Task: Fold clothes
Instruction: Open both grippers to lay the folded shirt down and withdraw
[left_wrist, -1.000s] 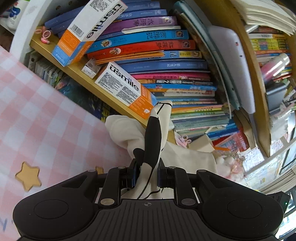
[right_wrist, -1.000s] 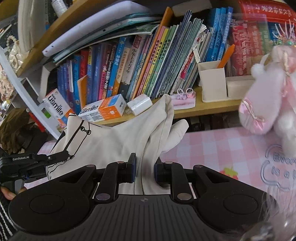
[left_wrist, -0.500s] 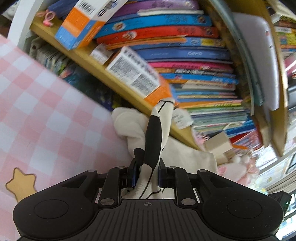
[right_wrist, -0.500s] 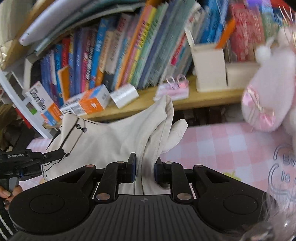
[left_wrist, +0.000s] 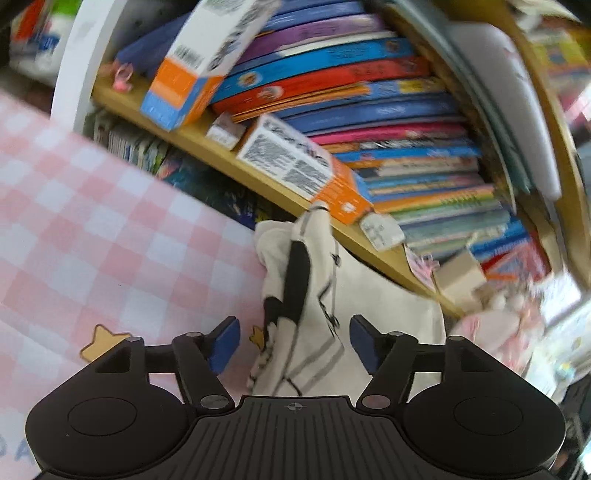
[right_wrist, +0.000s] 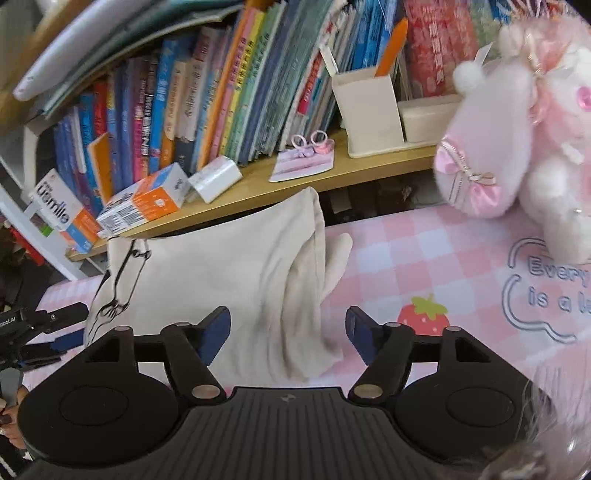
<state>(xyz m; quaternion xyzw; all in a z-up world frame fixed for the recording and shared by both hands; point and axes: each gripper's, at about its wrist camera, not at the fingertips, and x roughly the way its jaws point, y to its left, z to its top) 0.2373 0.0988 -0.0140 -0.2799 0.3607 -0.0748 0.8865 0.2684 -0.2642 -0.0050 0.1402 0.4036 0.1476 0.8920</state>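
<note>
Pink checked surface (left_wrist: 92, 229) and crowded bookshelf (left_wrist: 258, 173) are recorded in the left wrist view; left claw (left_wrist: 293, 343) is spread wide, released, cream garment (left_wrist: 369, 314) lying loose between its fingers. Right wrist view: right claw (right_wrist: 288, 334) likewise released; garment (right_wrist: 229, 266) heaped on the surface (right_wrist: 406, 258), plush toy (right_wrist: 517, 122) nearby.

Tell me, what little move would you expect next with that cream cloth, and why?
Probably drawing both grippers back from the cream garment to pick a fresh edge for another fold. The left gripper and right gripper both stand open, fingers apart on either side of the cloth, gripping nothing. The garment lies bunched on the pink checked tablecloth, one end raised, so it looks only partly folded.
</note>
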